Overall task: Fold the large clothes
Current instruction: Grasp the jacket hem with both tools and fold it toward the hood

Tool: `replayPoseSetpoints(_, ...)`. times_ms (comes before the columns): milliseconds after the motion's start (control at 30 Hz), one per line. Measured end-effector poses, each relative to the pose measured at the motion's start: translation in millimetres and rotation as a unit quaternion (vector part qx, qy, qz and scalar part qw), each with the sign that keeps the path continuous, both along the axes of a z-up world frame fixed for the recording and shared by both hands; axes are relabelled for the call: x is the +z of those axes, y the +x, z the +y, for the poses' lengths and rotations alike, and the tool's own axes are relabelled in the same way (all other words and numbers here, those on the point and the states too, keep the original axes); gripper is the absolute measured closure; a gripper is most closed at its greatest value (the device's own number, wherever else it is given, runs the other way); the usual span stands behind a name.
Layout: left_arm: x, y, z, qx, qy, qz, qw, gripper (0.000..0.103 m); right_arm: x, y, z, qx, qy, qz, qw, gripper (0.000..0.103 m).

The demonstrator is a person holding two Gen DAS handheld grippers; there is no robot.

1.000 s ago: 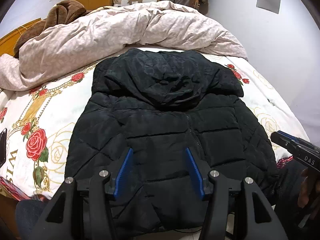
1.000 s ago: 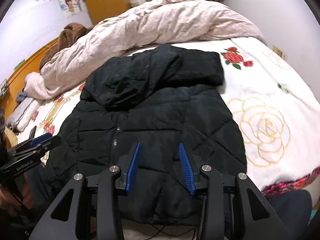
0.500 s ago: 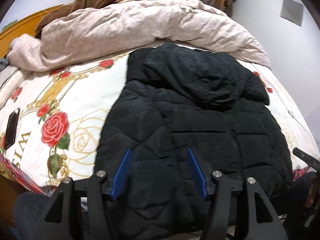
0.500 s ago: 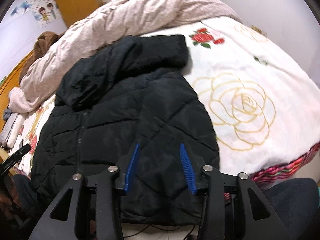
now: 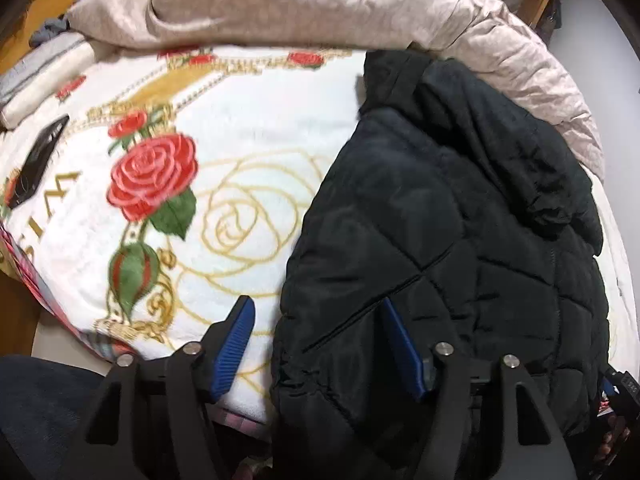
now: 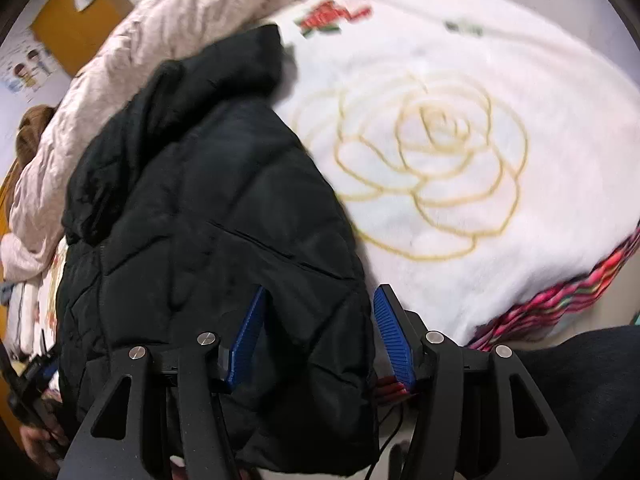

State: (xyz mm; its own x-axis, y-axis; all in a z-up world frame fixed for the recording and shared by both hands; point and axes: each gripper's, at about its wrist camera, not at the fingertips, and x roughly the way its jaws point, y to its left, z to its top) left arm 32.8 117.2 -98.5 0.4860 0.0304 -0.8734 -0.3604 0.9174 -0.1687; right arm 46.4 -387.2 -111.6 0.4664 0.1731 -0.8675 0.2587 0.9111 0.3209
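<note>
Rose-print blanket (image 5: 256, 148), crumpled beige duvet (image 5: 320, 0), yellow door (image 6: 76, 20)

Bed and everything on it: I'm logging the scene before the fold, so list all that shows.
jacket: one, black quilted, hooded, flat on the blanket.
blanket: one, white with roses, covering the bed.
duvet: one, pale pink, bunched at the far end.
dark flat object: one, black, blanket's left edge.
left gripper: black, blue pads, jaws opening astride the jacket's left hem edge.
right gripper: same, jaws opening astride the right hem edge.
</note>
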Motion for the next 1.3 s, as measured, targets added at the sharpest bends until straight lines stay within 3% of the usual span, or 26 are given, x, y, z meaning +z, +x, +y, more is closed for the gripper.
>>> replayPoseSetpoints(100,-8.8,-0.2,-0.9,-0.005,-0.016,0.012,0.9998,0.034,-12.9,2.9,-2.1,0.004,0.026,0.025,0.999,0.046)
replayPoseSetpoints(300,-18.0,-0.8,-17.3,-0.038,-0.034,0.036,0.9981,0.029,-15.4,-2.7,3.0,0.024,0.031,0.041,0.998,0.046)
replayPoseSetpoints(433,-25.3,2.1,-25.7,-0.052,-0.026,0.053,0.9969,0.025,-20.5,-1.5,0.1,0.026,0.038,0.054,0.998,0.046)
replayPoseSetpoints(467,-25.0,2.3,-26.7,-0.054,-0.025,0.053,0.9969,0.031,-20.2,-1.4,1.0,0.031,0.034,0.056,0.997,0.048)
replayPoseSetpoints(500,-23.9,2.0,-28.5,-0.059,-0.027,0.05,0.9967,0.036,-20.5,-2.4,3.2,0.036,0.036,0.056,0.997,0.059)
replayPoseSetpoints(533,-20.9,2.8,-32.0,-0.066,-0.027,0.046,0.9964,0.048,-19.3,-0.7,6.1,0.041,0.041,0.053,0.997,0.072)
replayPoseSetpoints(600,-12.6,1.7,-40.7,-0.083,-0.016,0.037,0.9957,0.068,-11.9,0.1,12.2,0.052,0.046,0.044,0.997,0.084)
replayPoseSetpoints(667,0.9,-2.6,-45.9,-0.093,-0.013,0.02,0.9953,0.083,-1.1,-3.1,14.7,0.06,0.049,0.03,0.997,0.089)
replayPoseSetpoints(900,84.3,-19.1,-46.3,-0.112,-0.052,-0.093,0.9879,0.089,82.5,-16.3,18.9,0.104,0.078,-0.075,0.989,0.092)
replayPoseSetpoints(1067,131.0,-36.2,-28.0,-0.107,-0.083,-0.15,0.9794,0.089,125.8,-37.7,16.2,0.125,0.089,-0.126,0.98,0.092)
replayPoseSetpoints(1167,137.7,-52.2,-20.3,-0.107,-0.092,-0.155,0.9778,0.089,135.9,-51.9,19.7,0.136,0.094,-0.134,0.977,0.092)
replayPoseSetpoints(1300,122.4,-63.4,-7.7,-0.094,-0.115,-0.133,0.9799,0.089,118.2,-72.2,9.3,0.122,0.125,-0.119,0.977,0.092)
